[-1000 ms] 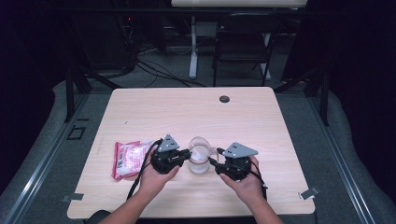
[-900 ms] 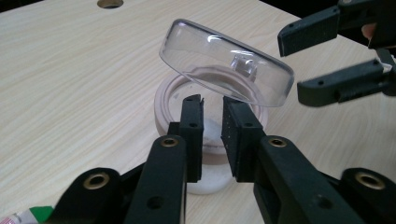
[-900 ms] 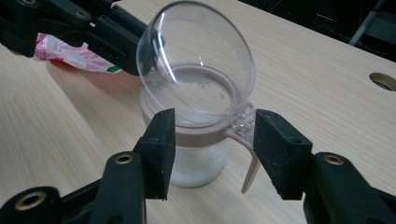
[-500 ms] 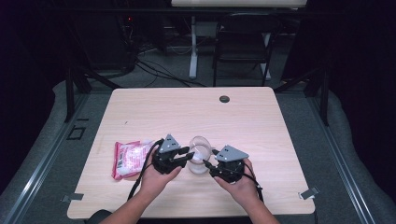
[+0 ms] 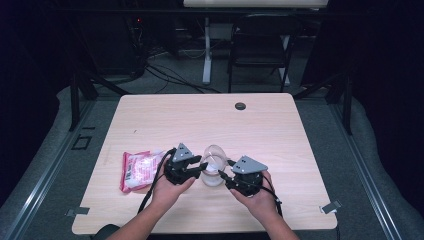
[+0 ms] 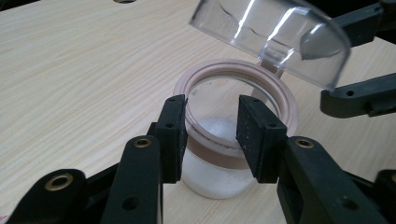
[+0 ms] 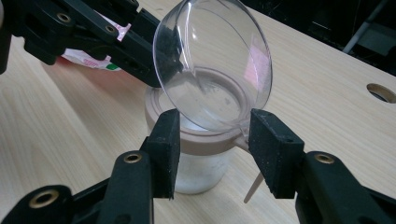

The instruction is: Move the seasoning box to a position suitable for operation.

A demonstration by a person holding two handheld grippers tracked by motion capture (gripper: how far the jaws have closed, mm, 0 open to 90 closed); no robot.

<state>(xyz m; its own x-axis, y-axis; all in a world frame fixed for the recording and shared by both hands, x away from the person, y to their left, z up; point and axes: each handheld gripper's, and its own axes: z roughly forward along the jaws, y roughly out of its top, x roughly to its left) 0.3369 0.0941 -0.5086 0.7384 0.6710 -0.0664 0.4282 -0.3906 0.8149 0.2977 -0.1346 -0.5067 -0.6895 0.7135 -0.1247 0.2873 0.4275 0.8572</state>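
Jar (image 6: 219, 154) lid (image 6: 275, 37) now raised; left gripper (image 6: 212, 128) opening around the rim.

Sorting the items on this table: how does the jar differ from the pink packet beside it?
The jar stands upright, see-through, with its clear lid flipped open; the pink packet lies flat, opaque, sealed-looking. The jar sits between both grippers; the packet lies off to the side, untouched. Both rest on the wooden table.
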